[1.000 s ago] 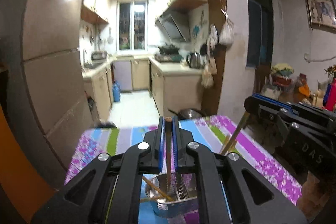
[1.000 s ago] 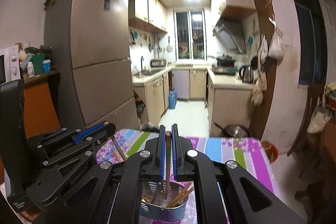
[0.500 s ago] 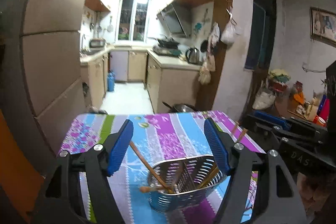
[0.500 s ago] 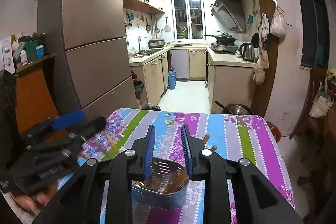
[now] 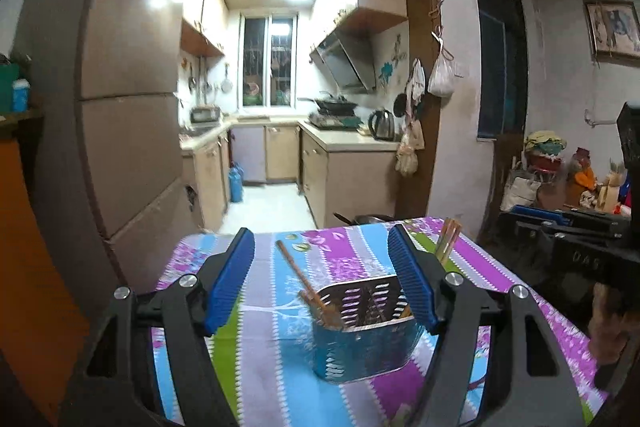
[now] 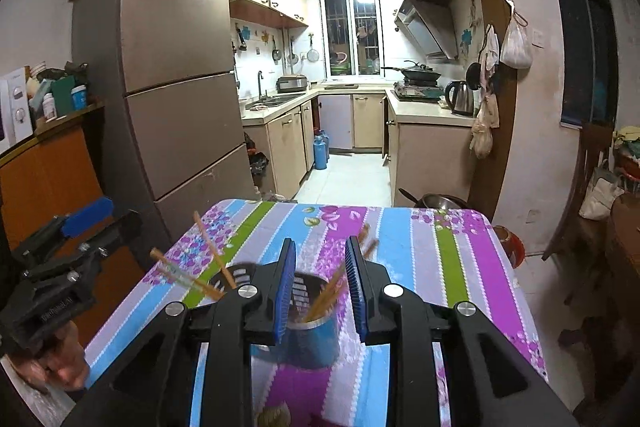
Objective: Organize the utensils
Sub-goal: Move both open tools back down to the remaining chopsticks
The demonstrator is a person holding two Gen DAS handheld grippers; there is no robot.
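Observation:
A perforated metal utensil holder [image 5: 362, 331] stands on the striped floral tablecloth [image 5: 276, 355]; it also shows in the right wrist view [image 6: 310, 335]. Several wooden chopsticks [image 5: 306, 285] lean out of it, some to the left [image 6: 212, 255] and some to the right [image 6: 332, 293]. My left gripper [image 5: 322, 283] is wide open and empty, just in front of and above the holder. My right gripper [image 6: 320, 281] is open and empty, its blue pads either side of the holder's top. The right gripper body shows at the right of the left wrist view [image 5: 576, 247].
The table's far edge [image 6: 348, 205] faces a kitchen with a tall fridge [image 6: 172, 67] at the left. A metal pot [image 6: 438, 201] sits on the floor beyond the table. A wooden chair [image 6: 588, 179] and cluttered shelf stand at the right.
Both grippers were shut on a chopstick above the holder a second ago. Both have opened, the chopsticks now rest in the holder, and both grippers have drawn back a little.

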